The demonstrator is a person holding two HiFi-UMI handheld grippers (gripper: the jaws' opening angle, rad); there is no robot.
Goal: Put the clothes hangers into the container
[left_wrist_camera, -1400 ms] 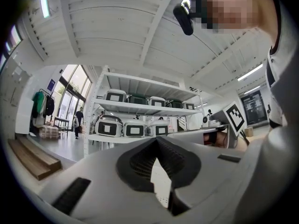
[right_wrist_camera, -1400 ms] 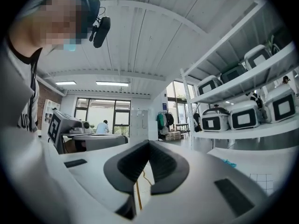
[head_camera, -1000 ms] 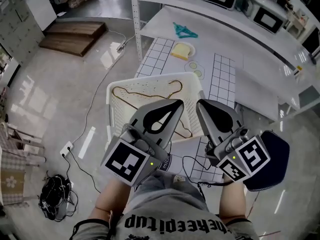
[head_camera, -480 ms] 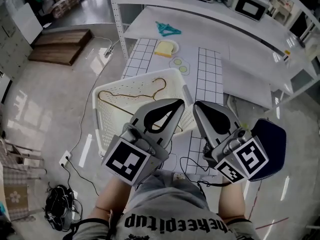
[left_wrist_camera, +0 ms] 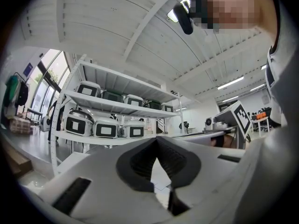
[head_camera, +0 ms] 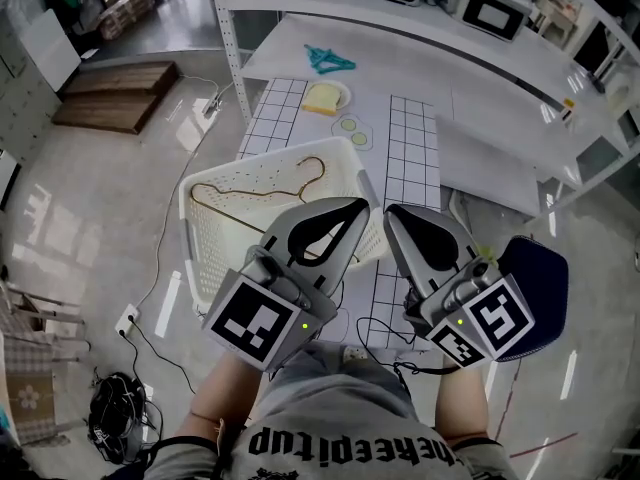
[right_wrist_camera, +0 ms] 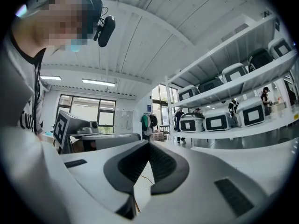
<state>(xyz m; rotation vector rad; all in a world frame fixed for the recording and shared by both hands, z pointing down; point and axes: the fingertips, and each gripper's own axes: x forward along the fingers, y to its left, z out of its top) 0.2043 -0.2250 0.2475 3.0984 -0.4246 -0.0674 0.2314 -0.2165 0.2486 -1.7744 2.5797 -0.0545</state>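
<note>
Head view, teal hanger (head_camera: 330,60): lies on the table (head_camera: 470,93), well ahead of both claws. It looks like light, stiff, slick plastic, best pinched on its straight bar.
Head view, basket (head_camera: 203,243): sits below the left gripper (head_camera: 352,208) with a wire hanger (head_camera: 250,190) inside.
Left gripper view, jaws: pressed together, empty.
Right gripper view, right gripper (right_wrist_camera: 148,143): pressed together, empty.

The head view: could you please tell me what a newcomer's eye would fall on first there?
The left gripper and right gripper fill the foreground side by side, jaws shut and empty. Just beyond them stands a white basket with a bronze-coloured hanger lying inside. Farther off, a teal hanger lies on the white table.
</note>
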